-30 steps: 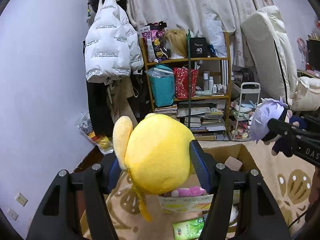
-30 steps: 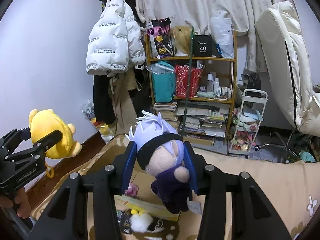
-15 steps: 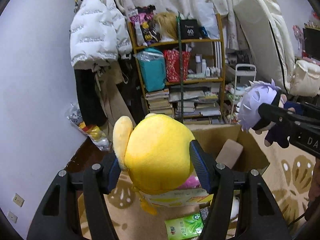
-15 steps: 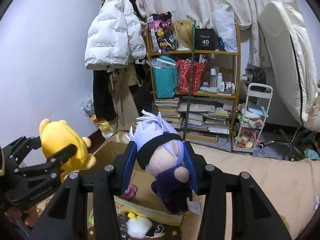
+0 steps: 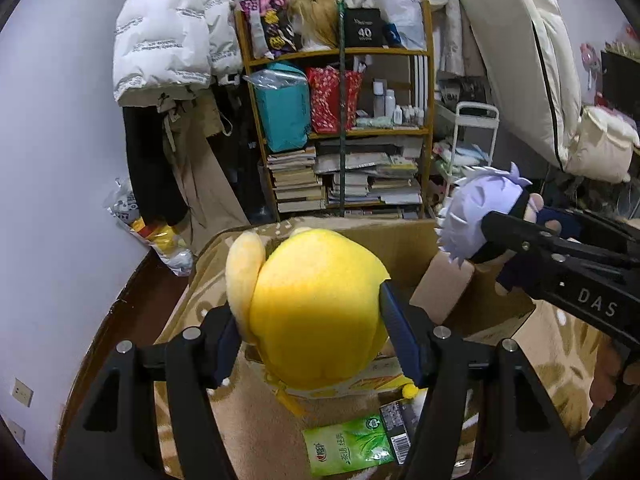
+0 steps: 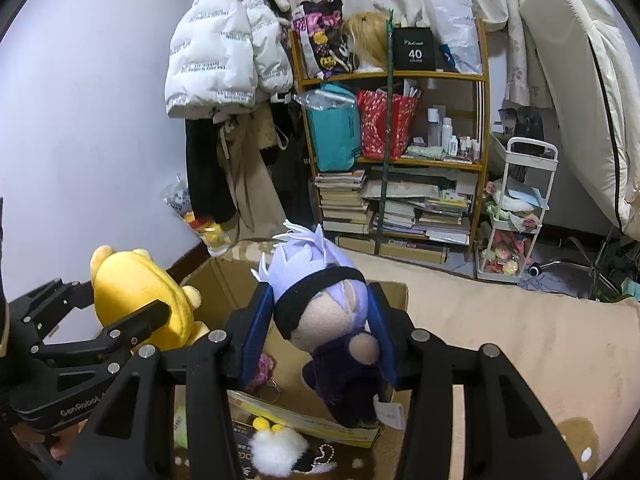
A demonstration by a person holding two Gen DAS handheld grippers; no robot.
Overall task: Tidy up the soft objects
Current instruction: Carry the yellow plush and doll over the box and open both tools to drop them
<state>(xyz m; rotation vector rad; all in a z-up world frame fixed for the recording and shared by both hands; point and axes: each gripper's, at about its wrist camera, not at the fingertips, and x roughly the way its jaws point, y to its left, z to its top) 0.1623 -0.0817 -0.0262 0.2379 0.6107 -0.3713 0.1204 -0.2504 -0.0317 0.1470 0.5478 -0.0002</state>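
Note:
My left gripper (image 5: 310, 320) is shut on a round yellow plush (image 5: 316, 304), its blue pads pressed into both sides. The same yellow plush (image 6: 140, 296) shows at the left of the right wrist view. My right gripper (image 6: 320, 334) is shut on a doll with pale purple hair (image 6: 320, 300), a black blindfold and dark clothes. This doll (image 5: 476, 216) also appears at the right of the left wrist view. Both toys hang over an open cardboard box (image 5: 404, 240) (image 6: 394, 292) on a beige rug. Inside the box lies a pink soft item (image 6: 264, 370).
A wooden shelf (image 5: 340, 132) full of books, bags and bottles stands behind the box, with a white jacket (image 5: 168, 32) hanging to its left. A green packet (image 5: 348, 446) and a white fluffy toy (image 6: 280, 450) lie before the box. A white trolley (image 6: 520, 208) is at right.
Both grippers have come down and forward with their toys, and the open box now lies closer beneath them. The grips on both toys look the same.

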